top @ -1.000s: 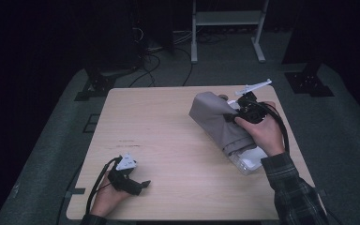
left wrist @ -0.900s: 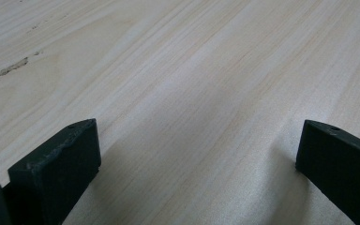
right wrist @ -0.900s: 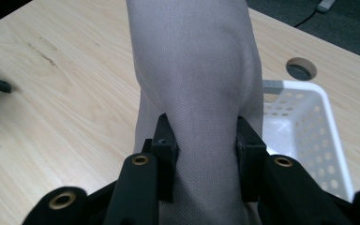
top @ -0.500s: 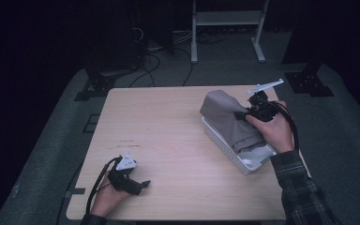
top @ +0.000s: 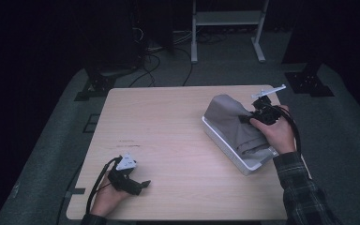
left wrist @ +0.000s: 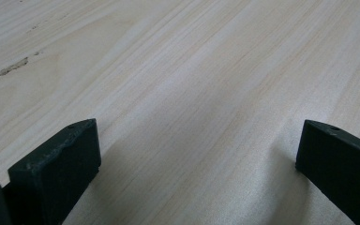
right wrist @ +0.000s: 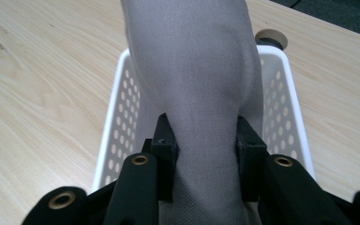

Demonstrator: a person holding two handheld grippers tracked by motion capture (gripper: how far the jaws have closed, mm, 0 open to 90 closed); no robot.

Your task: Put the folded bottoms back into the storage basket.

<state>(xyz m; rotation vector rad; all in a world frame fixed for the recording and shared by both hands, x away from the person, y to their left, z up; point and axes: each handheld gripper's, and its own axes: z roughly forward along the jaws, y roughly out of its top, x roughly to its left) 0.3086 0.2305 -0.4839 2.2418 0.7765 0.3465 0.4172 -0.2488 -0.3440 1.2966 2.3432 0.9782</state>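
Right gripper view: jaws of the right gripper point(right wrist: 205, 145) pinch grey cloth point(right wrist: 201, 79) over the white basket point(right wrist: 122, 117).

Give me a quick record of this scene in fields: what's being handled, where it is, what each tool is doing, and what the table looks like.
Item handled: grey cloth, bunched, draped into the basket
Container: white perforated basket, on the right side of the table
Right tool: shut on the grey cloth, pads pressing a fold from both sides above the basket
Left tool: open, nothing between the jaws, low over bare wood near the front left corner
Surface: light wooden table
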